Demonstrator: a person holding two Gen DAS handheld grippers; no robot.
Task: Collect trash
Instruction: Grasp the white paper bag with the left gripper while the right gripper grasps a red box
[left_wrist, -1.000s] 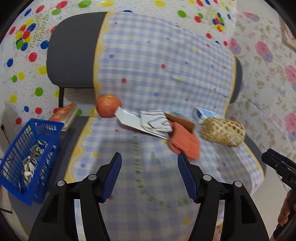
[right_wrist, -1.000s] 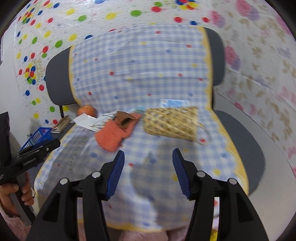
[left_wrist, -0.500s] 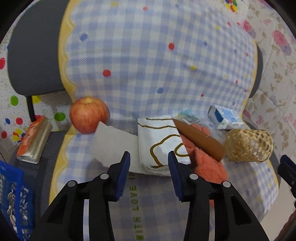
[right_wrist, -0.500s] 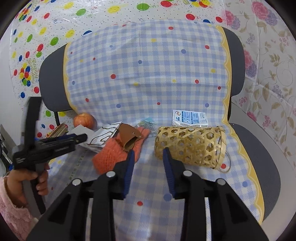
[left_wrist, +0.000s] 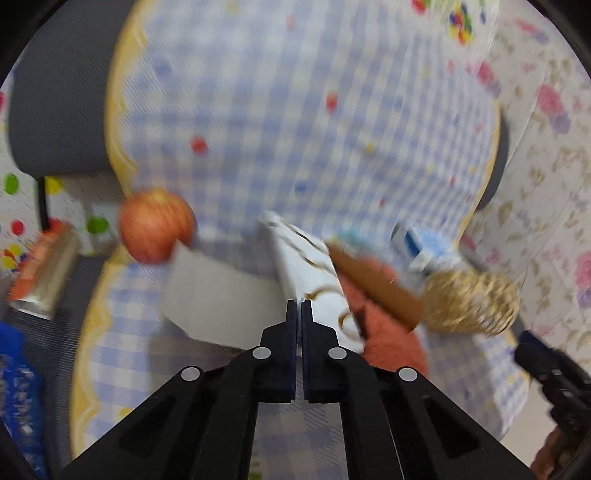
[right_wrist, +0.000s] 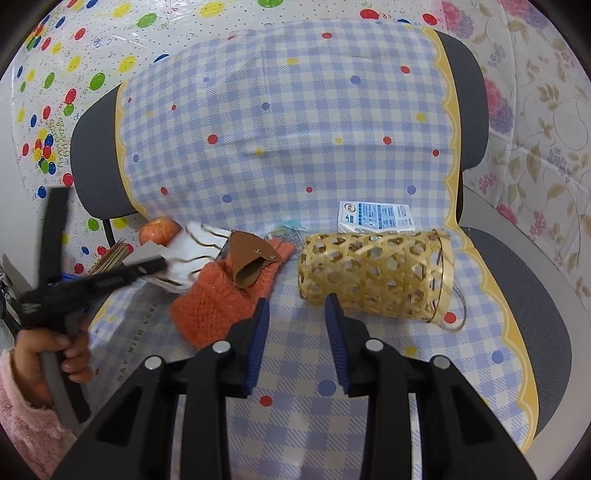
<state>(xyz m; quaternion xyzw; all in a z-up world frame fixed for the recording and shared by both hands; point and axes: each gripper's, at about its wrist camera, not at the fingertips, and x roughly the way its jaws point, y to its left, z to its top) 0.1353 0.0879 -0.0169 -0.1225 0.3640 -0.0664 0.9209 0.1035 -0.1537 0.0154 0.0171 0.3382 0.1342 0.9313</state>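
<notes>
**A:** Left wrist view: the left gripper (left_wrist: 299, 306) is pinching its jaws tight on what looks like the near edge of the white wrapper (left_wrist: 314, 254), right at its tips. Blur is smearing everything.

**B:** That's a thin pinch. The wrapper could be slipping out as it lifts, or dragging along the grey card (left_wrist: 214, 295) that's lying under it.

**A:** And the brown pouch (left_wrist: 373, 280), just right of the tips, is leaning on it, so it could tumble.

**B:** Right wrist view: the right gripper (right_wrist: 297, 306) is hovering partway open and gripping nothing. The woven basket (right_wrist: 376, 273) is lying just ahead-right.

**A:** Only this view is showing the person's hand (right_wrist: 55, 350) carrying the left tool. Only the other is catching something blue, maybe a crate (left_wrist: 14, 387), far left of its jaws.
</notes>
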